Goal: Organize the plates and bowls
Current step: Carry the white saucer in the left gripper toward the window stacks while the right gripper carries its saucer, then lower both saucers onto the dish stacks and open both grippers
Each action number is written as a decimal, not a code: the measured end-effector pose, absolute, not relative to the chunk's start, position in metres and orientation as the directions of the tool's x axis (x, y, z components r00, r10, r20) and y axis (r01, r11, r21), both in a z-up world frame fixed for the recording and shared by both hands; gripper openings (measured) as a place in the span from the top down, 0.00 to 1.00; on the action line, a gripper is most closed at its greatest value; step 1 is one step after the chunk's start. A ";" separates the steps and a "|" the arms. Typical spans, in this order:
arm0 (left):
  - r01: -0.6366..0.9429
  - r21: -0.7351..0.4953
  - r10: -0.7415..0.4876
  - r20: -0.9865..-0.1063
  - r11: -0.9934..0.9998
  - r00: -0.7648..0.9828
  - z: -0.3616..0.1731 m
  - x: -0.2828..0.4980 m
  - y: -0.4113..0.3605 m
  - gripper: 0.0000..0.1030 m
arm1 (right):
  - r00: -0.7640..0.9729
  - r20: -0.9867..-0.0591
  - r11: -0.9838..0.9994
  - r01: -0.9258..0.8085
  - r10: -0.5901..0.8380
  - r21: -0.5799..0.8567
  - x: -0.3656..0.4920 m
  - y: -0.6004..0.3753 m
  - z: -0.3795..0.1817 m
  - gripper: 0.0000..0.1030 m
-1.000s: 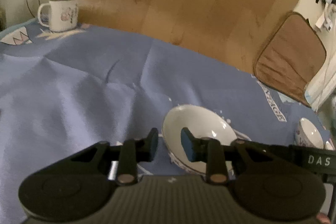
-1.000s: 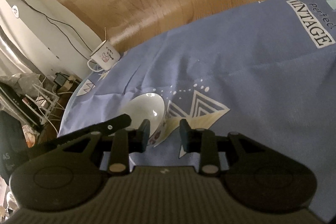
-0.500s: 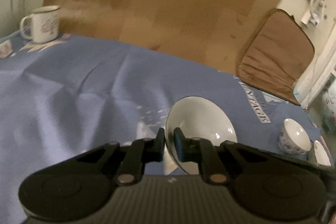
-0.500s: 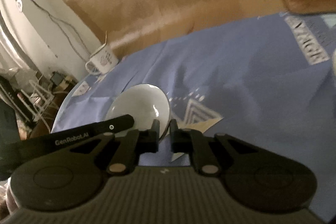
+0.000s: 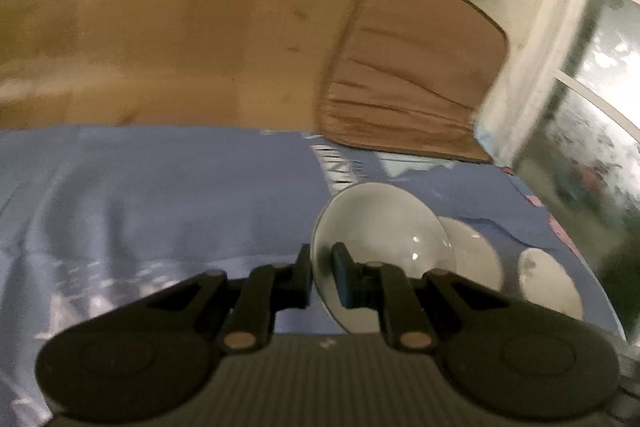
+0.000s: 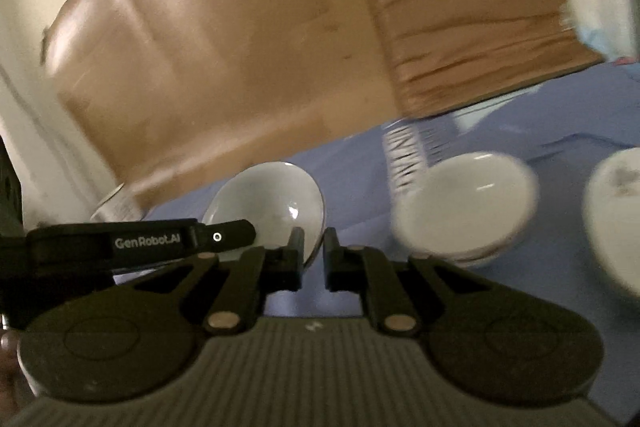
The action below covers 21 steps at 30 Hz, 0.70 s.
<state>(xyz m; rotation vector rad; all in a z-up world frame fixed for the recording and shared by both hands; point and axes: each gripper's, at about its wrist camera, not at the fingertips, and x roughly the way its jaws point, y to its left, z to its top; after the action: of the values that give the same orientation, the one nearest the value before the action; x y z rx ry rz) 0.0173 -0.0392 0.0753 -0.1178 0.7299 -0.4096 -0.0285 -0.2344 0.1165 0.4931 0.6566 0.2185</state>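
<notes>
A white bowl (image 5: 384, 243) hangs tilted above the blue tablecloth (image 5: 168, 195), held by both grippers at opposite rims. My left gripper (image 5: 322, 269) is shut on its left rim. In the right wrist view the same bowl (image 6: 272, 199) has its right rim pinched in my shut right gripper (image 6: 312, 249), and the left gripper's body (image 6: 140, 243) reaches in from the left. A shallow white dish (image 6: 464, 203) sits on the cloth just right of the held bowl, showing as a dish (image 5: 476, 259) partly hidden behind it. Another white bowl (image 6: 616, 215) stands farther right.
A third white dish (image 5: 548, 287) lies near the cloth's right edge. A brown cushion (image 5: 412, 79) leans against a wooden board (image 5: 180, 19) behind the table. A white mug (image 6: 116, 207) peeks out at the far left. A window (image 5: 592, 131) is at the right.
Both grippers closed on the bowl's rims, lifted it and carried it rightwards to the other dishes. The mug slid out of the left wrist view; both views are now motion-blurred.
</notes>
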 end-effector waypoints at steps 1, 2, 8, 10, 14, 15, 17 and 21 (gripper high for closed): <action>0.333 -0.245 -0.411 -0.623 0.911 0.666 0.076 0.018 -0.046 0.89 | 0.785 -0.526 0.865 -0.025 0.327 0.501 -0.030 -0.241 0.116 0.88; 0.345 -0.242 -0.418 -0.623 0.907 0.661 0.077 0.019 -0.055 0.88 | 0.796 -0.521 0.868 -0.009 0.307 0.497 -0.032 -0.248 0.116 0.88; 0.394 -0.210 -0.432 -0.633 0.895 0.643 0.080 0.025 -0.088 0.87 | 0.835 -0.498 0.868 0.052 0.233 0.494 -0.033 -0.274 0.116 0.88; 0.402 -0.207 -0.434 -0.640 0.892 0.634 0.078 0.027 -0.096 0.87 | 0.837 -0.500 0.865 0.068 0.221 0.498 -0.032 -0.279 0.113 0.88; 0.414 -0.195 -0.432 -0.654 0.889 0.621 0.073 0.030 -0.110 0.85 | 0.837 -0.510 0.860 0.100 0.200 0.500 -0.033 -0.289 0.107 0.88; 0.415 -0.193 -0.431 -0.657 0.889 0.618 0.072 0.031 -0.112 0.85 | 0.837 -0.512 0.859 0.106 0.195 0.501 -0.033 -0.291 0.106 0.88; 0.416 -0.192 -0.430 -0.665 0.889 0.611 0.069 0.034 -0.115 0.84 | 0.836 -0.515 0.857 0.114 0.191 0.503 -0.032 -0.294 0.105 0.88; 0.408 -0.177 -0.412 -0.680 0.895 0.607 0.064 0.036 -0.117 0.84 | 0.835 -0.517 0.856 0.119 0.188 0.504 -0.031 -0.296 0.104 0.86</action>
<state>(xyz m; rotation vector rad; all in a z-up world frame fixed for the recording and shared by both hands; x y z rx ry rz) 0.0363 -0.1174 0.0642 -0.0043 0.7868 -0.4739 -0.0314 -0.2959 0.1039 0.5510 0.5888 0.0383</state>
